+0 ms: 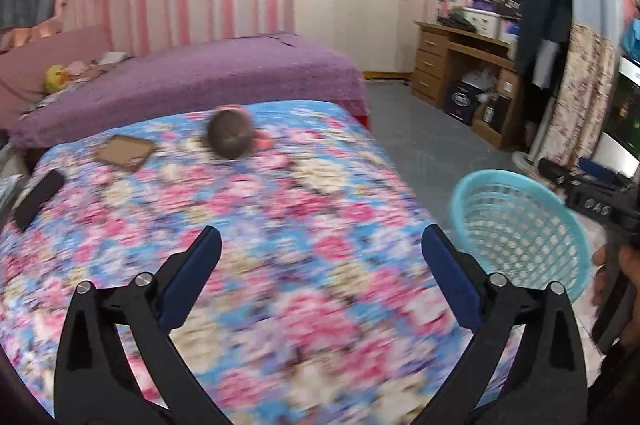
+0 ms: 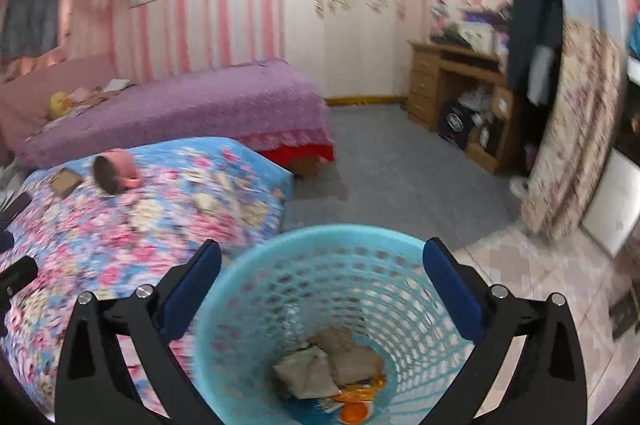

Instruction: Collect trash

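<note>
Only the right wrist view looked down into the blue basket [image 2: 320,313], where crumpled grey paper [image 2: 320,365] and an orange wrapper [image 2: 356,411] lay at the bottom. The left wrist view caught the same basket [image 1: 524,229] from the side, off the right edge of the bed, with its contents out of sight.

The left hand-held gripper [image 1: 320,273] hung wide open over the flowered bedspread [image 1: 280,225], holding nothing. The right hand-held gripper [image 2: 320,289] was just as wide open above the basket's mouth, also empty.

On the far part of the bed lay a pink cup [image 1: 232,135] on its side, a small brown frame [image 1: 124,151] beside it and a dark flat thing [image 1: 38,199] near the left edge; what that last item was could not be made out. Both views were smeared by motion blur, the bedspread most of all.

The bedspread ran clear from the left gripper's fingers to the cup. Grey floor [image 2: 400,161] lay open between the bed, the purple bed [image 2: 180,105] behind and the wooden desk [image 2: 452,85].
</note>
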`<state>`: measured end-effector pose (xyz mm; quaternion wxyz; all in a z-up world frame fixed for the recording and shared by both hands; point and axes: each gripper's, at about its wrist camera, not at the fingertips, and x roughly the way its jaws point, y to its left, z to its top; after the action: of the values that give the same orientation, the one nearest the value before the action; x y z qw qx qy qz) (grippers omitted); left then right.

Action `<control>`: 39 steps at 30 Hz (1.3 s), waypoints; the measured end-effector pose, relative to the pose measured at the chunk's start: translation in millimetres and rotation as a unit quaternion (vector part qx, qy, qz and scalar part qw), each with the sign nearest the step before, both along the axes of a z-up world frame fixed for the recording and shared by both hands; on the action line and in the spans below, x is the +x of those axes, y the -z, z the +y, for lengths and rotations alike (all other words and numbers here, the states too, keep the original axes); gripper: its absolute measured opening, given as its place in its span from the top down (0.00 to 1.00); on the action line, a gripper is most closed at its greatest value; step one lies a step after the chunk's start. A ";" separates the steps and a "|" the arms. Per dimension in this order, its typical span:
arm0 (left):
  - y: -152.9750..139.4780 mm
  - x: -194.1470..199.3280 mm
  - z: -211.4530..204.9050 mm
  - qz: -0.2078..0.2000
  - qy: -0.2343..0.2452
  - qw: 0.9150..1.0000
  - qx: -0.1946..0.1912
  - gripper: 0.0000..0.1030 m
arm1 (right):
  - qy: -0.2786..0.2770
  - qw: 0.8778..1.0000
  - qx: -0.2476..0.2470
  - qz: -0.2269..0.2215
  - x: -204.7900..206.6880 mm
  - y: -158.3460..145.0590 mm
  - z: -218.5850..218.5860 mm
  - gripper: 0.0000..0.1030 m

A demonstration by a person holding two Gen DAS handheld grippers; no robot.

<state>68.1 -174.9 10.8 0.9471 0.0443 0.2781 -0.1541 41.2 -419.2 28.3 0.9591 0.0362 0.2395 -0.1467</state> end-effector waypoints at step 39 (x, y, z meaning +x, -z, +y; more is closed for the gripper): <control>-2.7 -93.1 158.2 -0.073 -0.098 0.992 -0.019 0.05 | -0.122 0.990 -0.026 -0.063 -77.3 -14.3 205.0 0.04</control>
<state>-25.0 -16.7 13.5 0.9760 0.0100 0.2083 -0.0623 -36.1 -214.2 42.6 0.9836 -0.0089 0.1773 -0.0319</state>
